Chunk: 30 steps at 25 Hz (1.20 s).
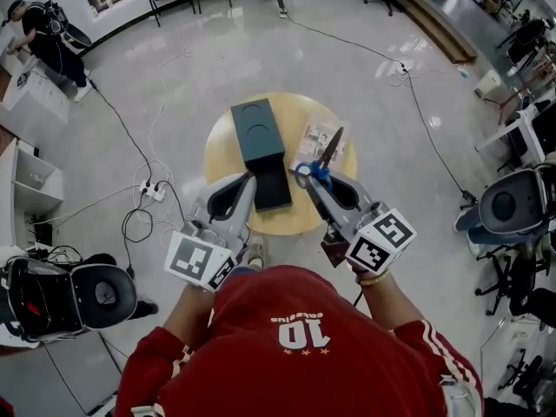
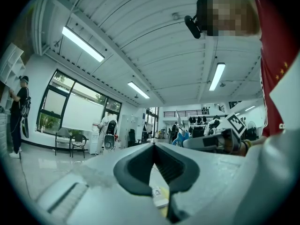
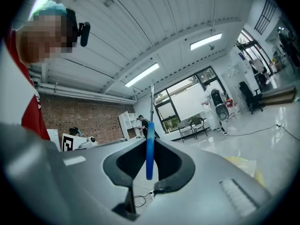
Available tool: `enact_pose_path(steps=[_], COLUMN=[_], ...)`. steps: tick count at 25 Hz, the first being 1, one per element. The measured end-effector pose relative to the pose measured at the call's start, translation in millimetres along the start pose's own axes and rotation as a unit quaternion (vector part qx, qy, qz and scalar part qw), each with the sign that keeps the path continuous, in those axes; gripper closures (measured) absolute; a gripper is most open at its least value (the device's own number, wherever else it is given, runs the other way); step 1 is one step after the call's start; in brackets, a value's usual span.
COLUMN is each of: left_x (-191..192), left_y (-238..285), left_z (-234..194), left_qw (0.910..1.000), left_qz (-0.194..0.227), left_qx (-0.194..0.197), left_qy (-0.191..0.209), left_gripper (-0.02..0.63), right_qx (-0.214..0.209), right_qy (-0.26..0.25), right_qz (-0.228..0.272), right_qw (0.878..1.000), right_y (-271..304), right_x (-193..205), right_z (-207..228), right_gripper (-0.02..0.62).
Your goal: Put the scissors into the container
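Both grippers we hold above the table [image 1: 221, 160]: right gripper [image 1: 310, 177] clamps the scissors [image 1: 329, 152] (blue handles), left gripper [image 1: 251, 178] closed, empty.

A large open lab or workshop hall. A glossy pale floor [image 1: 261, 50] spread wide, crossed by loose black cables [image 1: 130, 137] that ran to a power strip [image 1: 152, 189]. A small round wooden table [image 1: 221, 156] stood alone in the middle. Padded office chairs [image 1: 512, 202] sat near the edges. A person [image 1: 48, 37] stood at a white cabinet [image 1: 26, 85]. Tall windows [image 2: 77, 109], long strip lights [image 2: 82, 43] on a ribbed ceiling, a brick wall [image 3: 70, 114] and white shelves [image 3: 126, 123] enclosed the room.
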<state>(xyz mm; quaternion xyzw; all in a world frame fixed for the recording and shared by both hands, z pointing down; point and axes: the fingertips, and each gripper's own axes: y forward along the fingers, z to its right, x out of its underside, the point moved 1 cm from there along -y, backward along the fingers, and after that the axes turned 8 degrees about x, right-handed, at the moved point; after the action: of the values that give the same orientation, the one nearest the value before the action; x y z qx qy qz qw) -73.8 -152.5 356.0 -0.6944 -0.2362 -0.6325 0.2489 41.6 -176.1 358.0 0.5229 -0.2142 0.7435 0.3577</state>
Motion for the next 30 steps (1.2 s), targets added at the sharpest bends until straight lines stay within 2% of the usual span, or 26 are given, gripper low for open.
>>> enact_pose_path(steps=[7, 12, 17, 22, 27, 30], left_x=[18.7, 21.5, 48.1, 79.1, 81.9, 80.3], left_y=[5.4, 11.1, 19.3, 30.7, 30.2, 32.5], left_z=[-10.3, -17.7, -22.8, -36.8, -46.5, -51.8], left_qw=[0.9998, 0.9997, 0.9992, 0.9987, 0.9991, 0.9991], left_qz=[-0.005, -0.006, -0.008, -0.015, -0.004, 0.000], left_qx=[-0.001, -0.001, 0.011, 0.025, 0.020, 0.016], left_qy=[-0.021, -0.025, -0.038, -0.043, -0.038, -0.040], left_gripper=[0.604, 0.604, 0.604, 0.604, 0.604, 0.604], right_qx=[0.005, 0.019, 0.045, 0.049, 0.050, 0.044], right_qy=[0.058, 0.127, 0.156, 0.205, 0.238, 0.270], right_qz=[-0.025, -0.056, -0.086, -0.120, -0.167, -0.199], right_qw=[0.998, 0.990, 0.983, 0.970, 0.955, 0.941], right_y=[11.1, 20.9, 29.8, 44.8, 56.9, 65.1], right_x=[23.1, 50.6, 90.0, 124.3, 170.8, 203.9], right_z=[21.2, 47.4, 74.8, 94.1, 99.6, 102.8], right_gripper=[0.545, 0.545, 0.545, 0.545, 0.545, 0.545])
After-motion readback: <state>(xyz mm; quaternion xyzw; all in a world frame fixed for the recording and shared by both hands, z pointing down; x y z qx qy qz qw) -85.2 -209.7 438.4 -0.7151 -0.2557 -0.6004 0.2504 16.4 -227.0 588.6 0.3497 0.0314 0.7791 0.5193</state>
